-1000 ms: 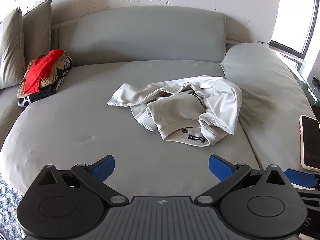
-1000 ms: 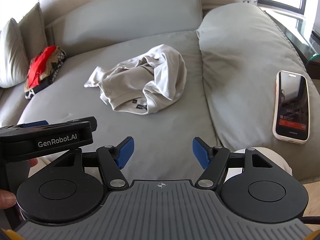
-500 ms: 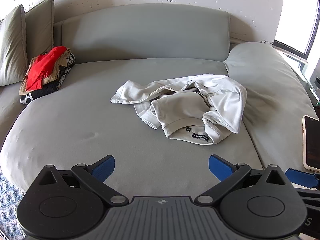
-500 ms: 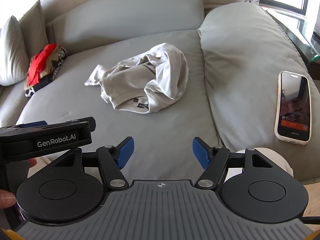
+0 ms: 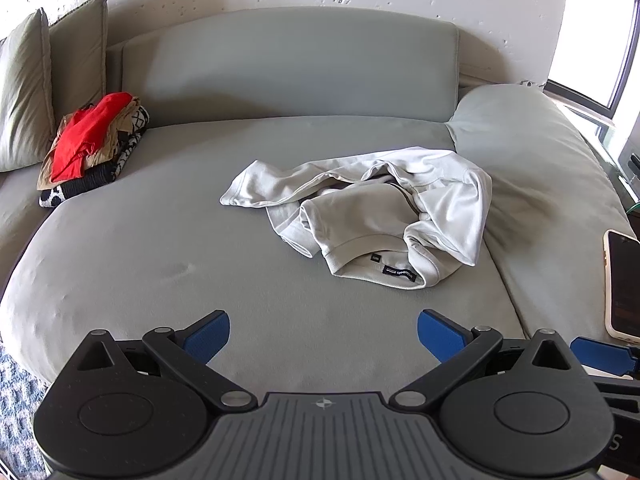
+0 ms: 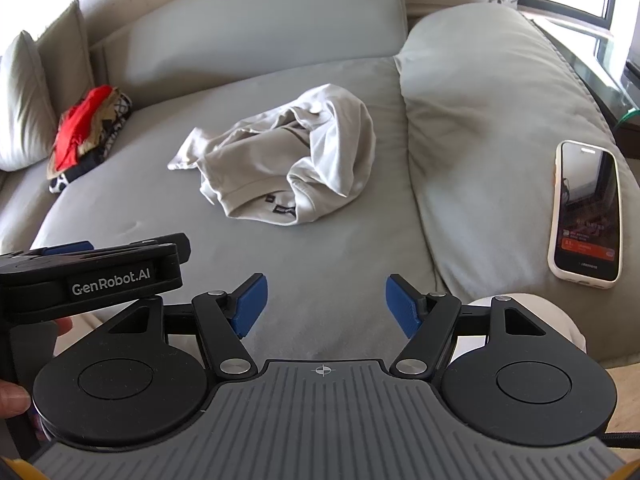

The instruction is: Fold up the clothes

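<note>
The crumpled shirt lies on the sofa at twelve o'clock from both wide, empty claws, left claw and right claw, about equally near.

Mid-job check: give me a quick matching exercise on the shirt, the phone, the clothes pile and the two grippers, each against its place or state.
Things:
1. grey shirt
2. phone
3. clothes pile
4. left gripper and right gripper

Places or states:
A. lying face up on the right-hand cushion
B. open, holding nothing
C. crumpled in the middle of the seat
D. stacked beside the pillows, red piece on top

Pairs: 1-C, 2-A, 3-D, 4-B
</note>
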